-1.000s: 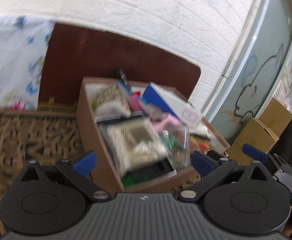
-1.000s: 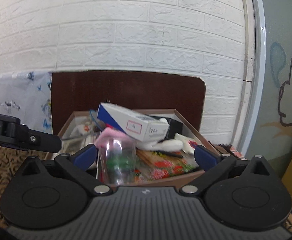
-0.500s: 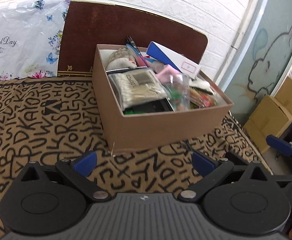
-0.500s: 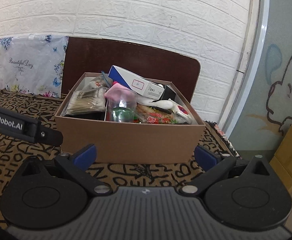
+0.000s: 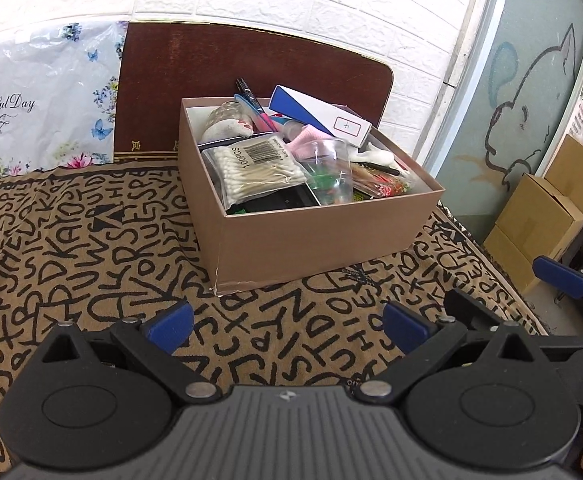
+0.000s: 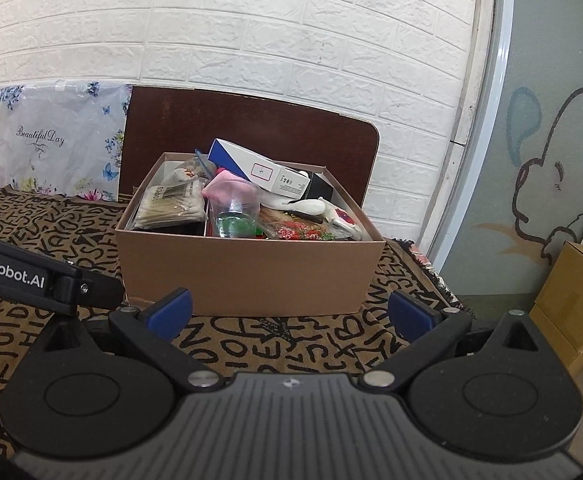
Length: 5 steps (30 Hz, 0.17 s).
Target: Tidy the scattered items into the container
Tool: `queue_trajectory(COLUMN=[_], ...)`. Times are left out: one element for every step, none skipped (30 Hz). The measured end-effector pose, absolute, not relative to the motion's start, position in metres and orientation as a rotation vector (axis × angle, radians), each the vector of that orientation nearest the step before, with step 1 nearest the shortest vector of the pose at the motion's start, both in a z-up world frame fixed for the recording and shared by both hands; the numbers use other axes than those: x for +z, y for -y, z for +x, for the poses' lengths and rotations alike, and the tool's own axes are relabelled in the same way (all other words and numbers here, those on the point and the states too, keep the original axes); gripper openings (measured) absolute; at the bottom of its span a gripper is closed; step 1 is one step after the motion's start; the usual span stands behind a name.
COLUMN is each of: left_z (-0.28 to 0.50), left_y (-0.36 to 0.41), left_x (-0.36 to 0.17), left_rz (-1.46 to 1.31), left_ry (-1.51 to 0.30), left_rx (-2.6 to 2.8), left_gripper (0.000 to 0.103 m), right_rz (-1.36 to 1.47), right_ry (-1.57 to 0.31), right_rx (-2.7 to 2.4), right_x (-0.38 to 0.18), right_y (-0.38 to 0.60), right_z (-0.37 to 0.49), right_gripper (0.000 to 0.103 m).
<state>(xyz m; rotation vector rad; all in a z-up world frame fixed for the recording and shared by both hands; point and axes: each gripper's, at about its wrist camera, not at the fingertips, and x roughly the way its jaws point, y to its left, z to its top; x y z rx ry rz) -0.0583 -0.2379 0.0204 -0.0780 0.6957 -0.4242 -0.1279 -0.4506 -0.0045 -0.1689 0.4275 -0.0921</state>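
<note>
A brown cardboard box (image 5: 323,236) (image 6: 251,268) stands on a letter-patterned cloth (image 5: 71,248) (image 6: 291,344). It is full: a bag of cotton swabs (image 5: 255,166) (image 6: 171,206), a clear plastic cup (image 5: 327,170) (image 6: 233,216), a blue-and-white carton (image 5: 319,116) (image 6: 259,168), a pink item, pens and a floral packet. My left gripper (image 5: 287,326) is open and empty, in front of the box. My right gripper (image 6: 289,312) is open and empty, also in front of the box. Its blue fingertip shows in the left wrist view (image 5: 559,278).
A dark wooden board (image 5: 219,80) and a floral plastic bag (image 5: 39,100) lean on the white brick wall behind the box. Cardboard cartons (image 5: 547,208) stand on the floor to the right, past the cloth's edge. The left gripper's arm (image 6: 43,280) crosses the right view's left side.
Both grippers have drawn back from over the box and now sit lower, in front of it. Both stay open and empty.
</note>
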Motion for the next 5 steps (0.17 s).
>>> queue_trajectory(left_z=[-0.0589,-0.0594,-0.0602,-0.0605,-0.0603], left_y=[0.2381,0.2379,0.2376,0.2374,0.2372], left_x=[0.0203,0.0205,0.0206,0.0207,0.0210], left_rz=[-0.079,-0.080,-0.082,-0.083,-0.082], left_ry=[-0.696,-0.693,-0.690,-0.690,-0.691], left_rx=[-0.428,-0.436,-0.443,-0.444,-0.444], left_gripper=[0.103,0.103,0.103,0.103,0.103], right_rz=[-0.171,-0.173,-0.175,-0.175,-0.174], right_ry=[-0.429,-0.430,-0.431,-0.431,-0.432], right_rx=[-0.090,-0.089,-0.089,-0.089,-0.091], right_x=[-0.0047,-0.0050,-0.0049,-0.0048,-0.0045], right_y=[0.4507,0.4499,0.4496,0.4490,0.4478], right_z=[-0.1282,-0.1283,-0.1282,-0.1282,-0.1286], right_gripper=[0.101,0.101,0.101,0.101,0.101])
